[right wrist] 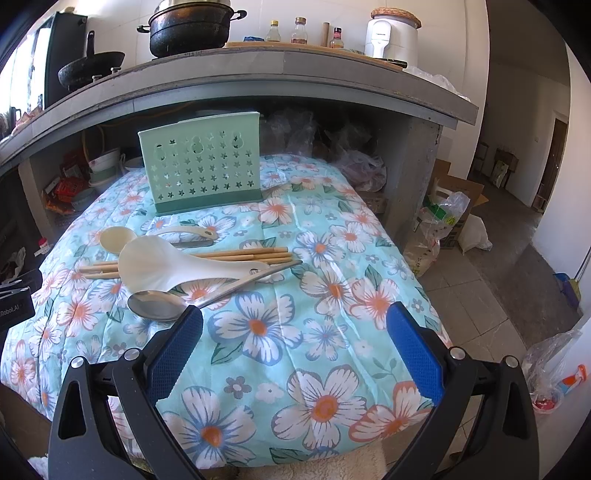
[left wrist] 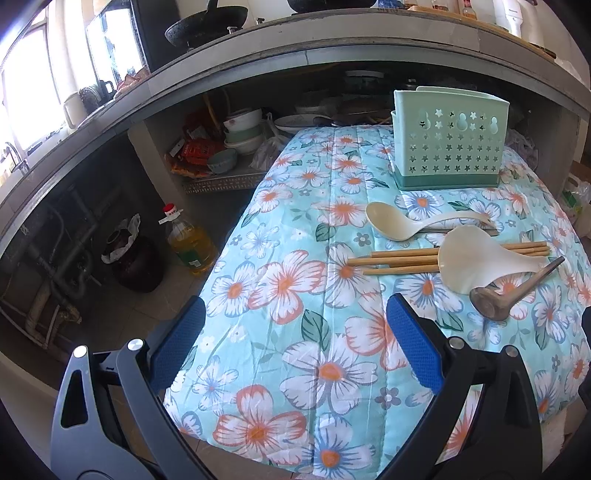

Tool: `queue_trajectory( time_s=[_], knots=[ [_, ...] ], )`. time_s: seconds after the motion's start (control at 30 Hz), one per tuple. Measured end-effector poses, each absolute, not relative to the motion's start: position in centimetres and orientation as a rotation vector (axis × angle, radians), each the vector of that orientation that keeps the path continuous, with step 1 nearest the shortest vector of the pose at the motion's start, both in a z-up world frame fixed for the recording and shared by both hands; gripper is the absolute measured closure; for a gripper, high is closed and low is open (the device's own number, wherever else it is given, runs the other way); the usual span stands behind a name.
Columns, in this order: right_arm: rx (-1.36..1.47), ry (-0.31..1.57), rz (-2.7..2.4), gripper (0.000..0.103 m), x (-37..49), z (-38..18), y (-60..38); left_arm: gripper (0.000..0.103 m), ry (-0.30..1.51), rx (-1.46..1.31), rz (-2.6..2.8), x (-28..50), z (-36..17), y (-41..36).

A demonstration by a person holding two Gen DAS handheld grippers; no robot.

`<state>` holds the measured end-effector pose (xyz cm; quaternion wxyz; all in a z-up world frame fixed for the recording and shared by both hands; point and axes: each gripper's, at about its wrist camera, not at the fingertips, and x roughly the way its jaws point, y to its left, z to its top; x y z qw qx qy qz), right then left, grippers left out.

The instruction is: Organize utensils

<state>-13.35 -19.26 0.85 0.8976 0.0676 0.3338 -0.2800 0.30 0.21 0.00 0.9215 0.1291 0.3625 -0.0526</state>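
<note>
A mint-green perforated utensil holder stands at the far side of a floral cloth. In front of it lie a cream soup spoon, a white rice paddle across several wooden chopsticks, and a metal spoon. My left gripper is open over bare cloth, left of the utensils. My right gripper is open too, its left blue finger close to the metal spoon's bowl. Neither holds anything.
A concrete counter overhangs the far side, with a black pot, a wok and bottles on it. Bowls sit under it. An oil bottle stands on the floor at left; bags and boxes at right.
</note>
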Motion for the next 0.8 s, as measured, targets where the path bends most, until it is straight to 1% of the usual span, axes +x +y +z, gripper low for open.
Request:
queue_trajectory(
  time_s=[0.8],
  knots=[
    [0.136,0.689,-0.583,0.006,-13.34,0.99,-19.18,0.009,0.742,0.258,-0.11,0.59,0.36,0.52]
  ],
)
